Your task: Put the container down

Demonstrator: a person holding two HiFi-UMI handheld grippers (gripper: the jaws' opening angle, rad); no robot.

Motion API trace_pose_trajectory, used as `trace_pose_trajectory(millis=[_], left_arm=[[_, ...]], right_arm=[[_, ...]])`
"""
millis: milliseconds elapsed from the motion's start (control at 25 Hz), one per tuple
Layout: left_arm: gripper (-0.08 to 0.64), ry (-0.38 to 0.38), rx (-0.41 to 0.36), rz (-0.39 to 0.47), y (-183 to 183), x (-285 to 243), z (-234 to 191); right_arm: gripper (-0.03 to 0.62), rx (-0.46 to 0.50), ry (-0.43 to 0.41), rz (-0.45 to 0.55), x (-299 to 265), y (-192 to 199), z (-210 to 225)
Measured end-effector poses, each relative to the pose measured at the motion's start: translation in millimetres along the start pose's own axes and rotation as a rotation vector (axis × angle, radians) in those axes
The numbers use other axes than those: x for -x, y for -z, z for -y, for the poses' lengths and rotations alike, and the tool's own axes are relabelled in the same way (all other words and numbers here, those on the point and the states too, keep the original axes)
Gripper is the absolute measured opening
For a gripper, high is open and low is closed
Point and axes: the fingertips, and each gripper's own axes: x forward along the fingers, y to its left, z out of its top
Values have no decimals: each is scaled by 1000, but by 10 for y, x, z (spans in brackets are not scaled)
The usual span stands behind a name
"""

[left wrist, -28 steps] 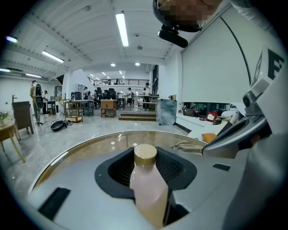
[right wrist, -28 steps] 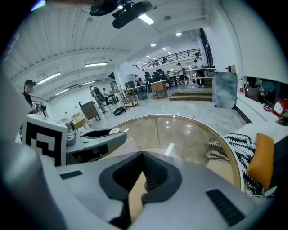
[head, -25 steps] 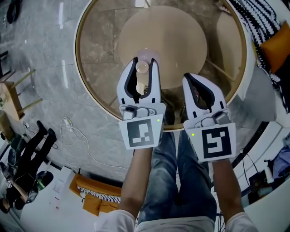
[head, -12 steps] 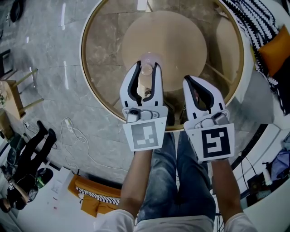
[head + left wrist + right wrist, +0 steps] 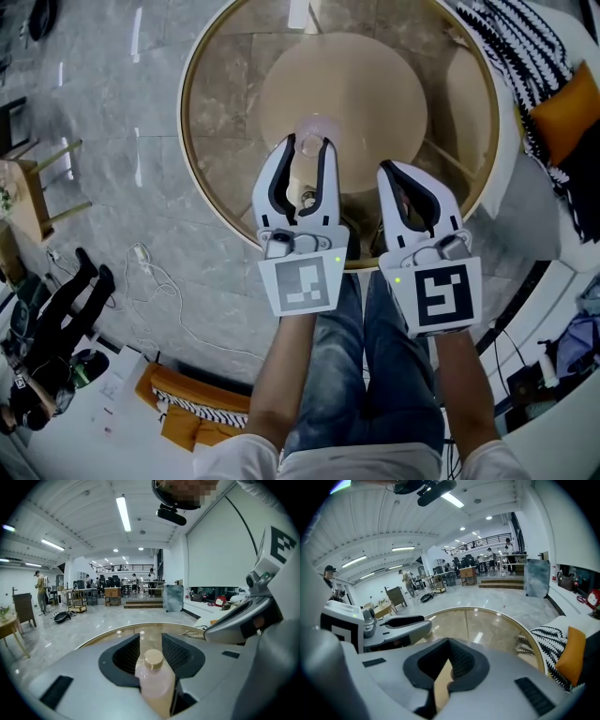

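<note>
The left tongs (image 5: 306,146) are gripping the container (image 5: 155,686), a pale pink bottle with a tan cap, and it's sitting upright between the jaws over the near part of the round glass tabletop (image 5: 216,103). Whether its base is touching the glass is hard to call from up here. The right tongs (image 5: 393,172) are hovering just beside it, jaws drawn together on nothing. An orange cushion (image 5: 567,105) is lying off to the right.
</note>
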Motion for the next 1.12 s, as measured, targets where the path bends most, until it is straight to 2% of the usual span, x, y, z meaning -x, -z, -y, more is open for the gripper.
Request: trace_pose_trajectory(millis=[440,1120], left_arm=[[144,-6,-1,7,-179,138,-4],[69,-30,36,-23,-437,433,16]], right_arm=[[15,22,-5,15,118,-171,-71],[15,46,-15,52,357,-424,-136]])
